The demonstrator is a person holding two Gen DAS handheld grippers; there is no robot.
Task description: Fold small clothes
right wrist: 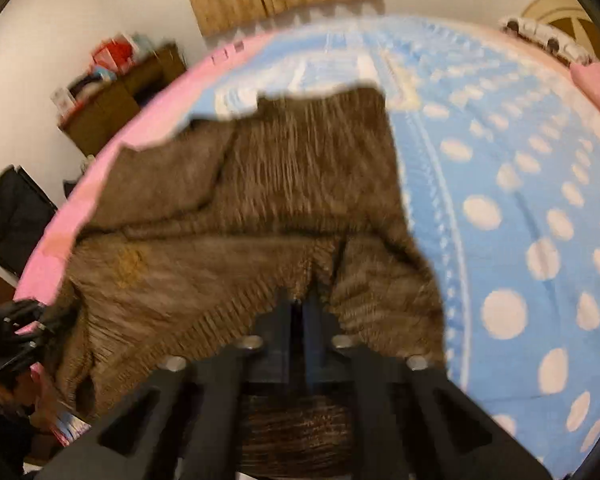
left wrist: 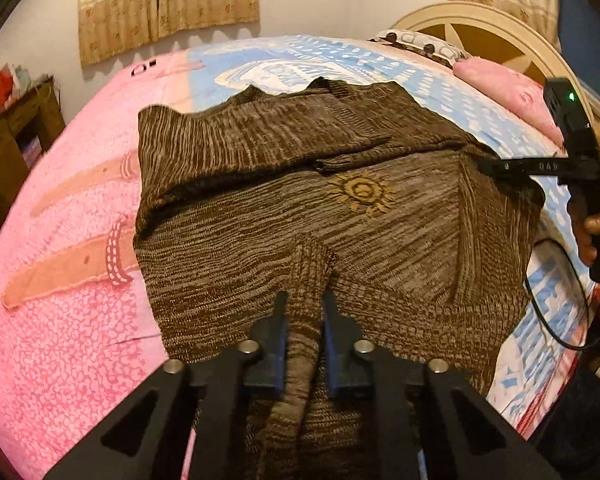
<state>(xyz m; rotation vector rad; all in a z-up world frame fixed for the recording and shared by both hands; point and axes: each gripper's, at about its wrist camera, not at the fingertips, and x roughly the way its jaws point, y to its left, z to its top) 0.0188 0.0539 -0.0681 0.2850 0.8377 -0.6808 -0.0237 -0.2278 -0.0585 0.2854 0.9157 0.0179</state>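
Observation:
A brown knitted sweater with a yellow sun emblem lies on the bed, its sleeves folded across the body. My left gripper is shut on a pinched ridge of the sweater's near hem. My right gripper is shut on the sweater's right hem edge; this view is motion-blurred. The right gripper also shows in the left wrist view at the sweater's right side, with the hand holding it.
The bed cover is pink on the left and blue with white dots on the right. A pink pillow and cream headboard lie far right. A wooden cabinet stands left.

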